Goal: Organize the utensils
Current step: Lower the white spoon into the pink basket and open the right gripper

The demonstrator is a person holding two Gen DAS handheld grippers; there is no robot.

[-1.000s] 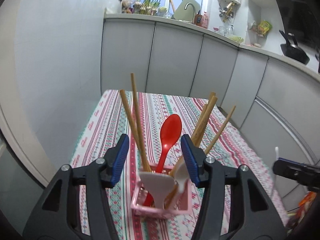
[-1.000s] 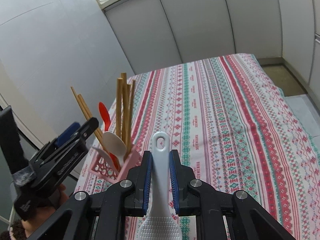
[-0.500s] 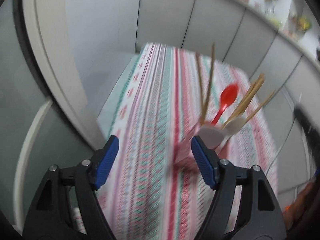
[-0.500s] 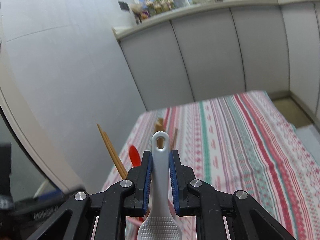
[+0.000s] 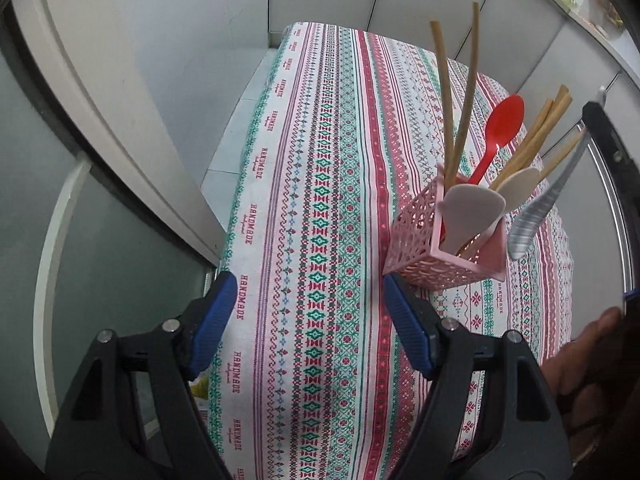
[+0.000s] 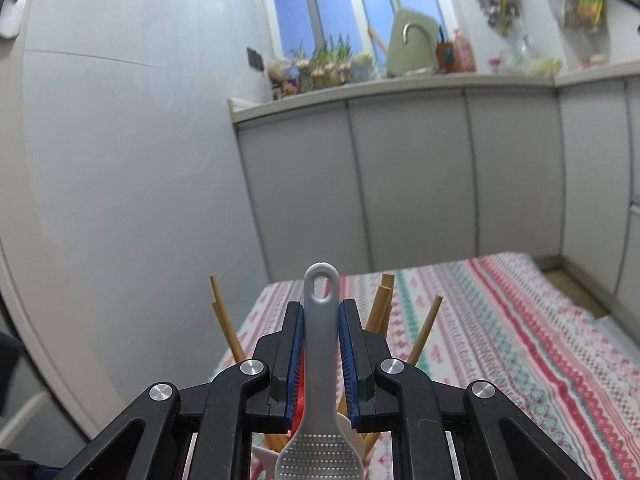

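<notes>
your right gripper (image 6: 322, 354) is clamped on the handle of a grey plastic rice paddle (image 6: 320, 364), its blue pads pressing both sides just below the hanging hole, the ridged scoop end lying back toward you at the bottom of the right wrist view. the paddle sits directly over the pink perforated plastic utensil holder (image 5: 436, 252); behind your fingers you can see the tips of the wooden chopsticks (image 6: 426, 330) fanning up on both sides and a sliver of red between the pads. in the left wrist view the same paddle hangs tilted just to the right of the holder's rim, scoop end lowest, not inside it.

your left gripper (image 5: 308, 316) stands wide with nothing between its blue pads, only the striped red, green and white patterned tablecloth (image 5: 320, 160) below. its right pad is near the lower left corner of the holder; whether it touches is unclear.

the holder stands upright near the right side of the table and already carries a red plastic spoon (image 5: 500, 128), two cream plastic scoops (image 5: 472, 212) and the chopsticks, all leaning outward. part of your hand (image 5: 580, 348) shows at the right edge. beyond the table run grey cabinet doors (image 6: 400, 180) under a countertop, with a window (image 6: 332, 4) above.
</notes>
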